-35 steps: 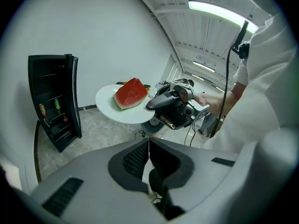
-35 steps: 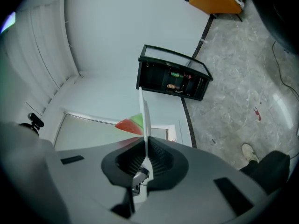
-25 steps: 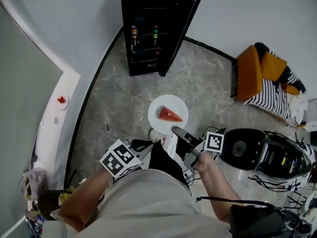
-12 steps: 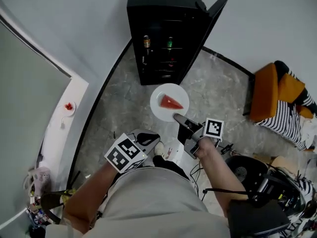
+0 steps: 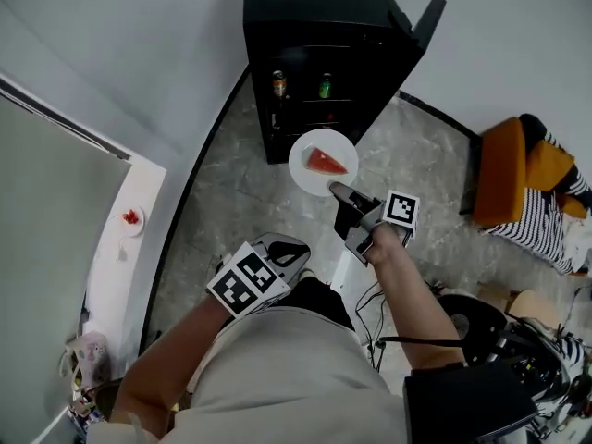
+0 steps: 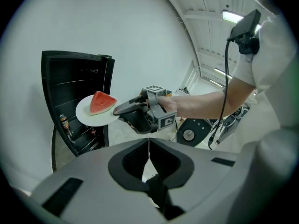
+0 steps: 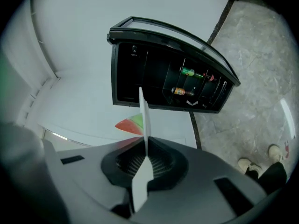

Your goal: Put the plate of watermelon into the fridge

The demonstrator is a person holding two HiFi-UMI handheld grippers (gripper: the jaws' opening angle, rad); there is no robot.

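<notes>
A white plate (image 5: 319, 160) carries a red watermelon wedge (image 5: 325, 163). My right gripper (image 5: 340, 191) is shut on the plate's near rim and holds it level, just in front of the open black fridge (image 5: 314, 7). In the right gripper view the plate (image 7: 144, 118) stands edge-on between the jaws, with the wedge (image 7: 131, 124) to its left and the fridge (image 7: 154, 73) ahead. My left gripper (image 5: 289, 246) hangs lower left, shut and empty. From the left gripper (image 6: 149, 143) view, the plate (image 6: 88, 116) and wedge (image 6: 102, 101) float before the fridge (image 6: 70, 85).
The fridge door (image 5: 421, 21) swings open to the right. Bottles (image 5: 278, 83) stand on its shelves. An orange chair (image 5: 501, 169) with striped cloth sits at the right. A white ledge (image 5: 129, 248) with a small dish (image 5: 130, 218) runs along the left. Equipment and cables (image 5: 481, 326) lie at lower right.
Both grippers and the plate have moved towards the fridge, which now looms larger and nearer. The plate has stayed level in the right gripper.
</notes>
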